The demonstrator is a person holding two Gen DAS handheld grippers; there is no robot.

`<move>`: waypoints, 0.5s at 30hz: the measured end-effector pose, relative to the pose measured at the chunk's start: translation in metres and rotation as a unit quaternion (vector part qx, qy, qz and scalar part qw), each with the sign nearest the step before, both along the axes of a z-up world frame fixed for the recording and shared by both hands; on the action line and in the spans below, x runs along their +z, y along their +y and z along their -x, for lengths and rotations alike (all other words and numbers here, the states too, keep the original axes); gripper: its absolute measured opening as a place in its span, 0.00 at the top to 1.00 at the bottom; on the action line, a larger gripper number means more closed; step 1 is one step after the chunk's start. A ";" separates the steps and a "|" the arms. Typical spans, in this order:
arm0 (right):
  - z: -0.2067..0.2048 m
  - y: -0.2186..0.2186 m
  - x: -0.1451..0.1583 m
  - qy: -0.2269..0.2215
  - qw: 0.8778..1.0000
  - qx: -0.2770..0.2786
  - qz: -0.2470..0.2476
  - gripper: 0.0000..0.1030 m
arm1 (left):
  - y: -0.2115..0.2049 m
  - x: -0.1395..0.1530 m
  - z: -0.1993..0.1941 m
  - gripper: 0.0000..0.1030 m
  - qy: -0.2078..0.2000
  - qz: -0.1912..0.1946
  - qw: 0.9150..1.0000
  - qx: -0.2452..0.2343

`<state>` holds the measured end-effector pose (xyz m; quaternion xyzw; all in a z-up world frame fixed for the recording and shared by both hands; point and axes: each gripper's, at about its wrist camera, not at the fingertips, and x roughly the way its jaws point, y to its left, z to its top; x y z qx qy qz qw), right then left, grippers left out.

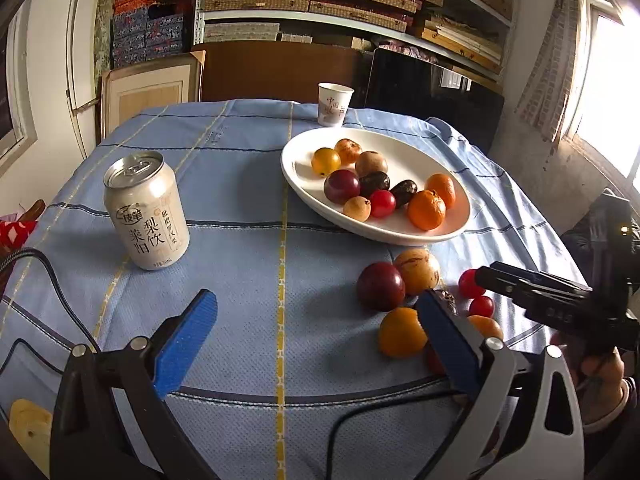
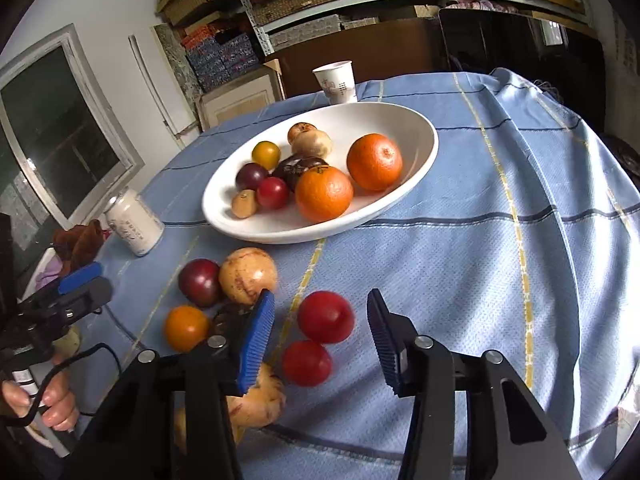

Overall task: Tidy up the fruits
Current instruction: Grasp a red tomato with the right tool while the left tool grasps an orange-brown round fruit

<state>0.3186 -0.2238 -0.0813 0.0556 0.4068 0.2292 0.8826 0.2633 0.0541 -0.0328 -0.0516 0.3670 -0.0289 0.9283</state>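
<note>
Blue checked tablecloth (image 1: pixel 240 248) before stacked shelves (image 1: pixel 360 4); both grippers' jaws released, empty.

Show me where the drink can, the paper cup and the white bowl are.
drink can (image 1: pixel 147 216), left wrist view, on its printed side.
paper cup (image 1: pixel 334 105), left wrist view, on its side wall.
white bowl (image 2: pixel 424 148), right wrist view, on its bare right rim.

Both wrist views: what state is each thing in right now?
Left gripper: open, empty.
Right gripper: open around a red fruit, not gripping.
Bowl: upright, partly filled with fruit.
Can: upright, unopened.
Paper cup: upright.
Plum: loose on cloth.
</note>
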 end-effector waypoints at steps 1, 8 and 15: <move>-0.001 0.002 -0.001 0.001 1.000 -0.001 0.005 0.53 | 0.000 0.000 0.000 0.04 -0.001 -0.001 1.000 0.001; -0.012 0.004 -0.014 0.037 0.999 0.010 -0.007 0.65 | 0.000 0.004 0.005 0.04 -0.010 -0.001 1.000 0.003; 0.002 -0.019 0.008 0.010 0.998 -0.013 -0.065 0.69 | 0.005 0.002 0.003 0.04 -0.004 0.012 1.000 0.009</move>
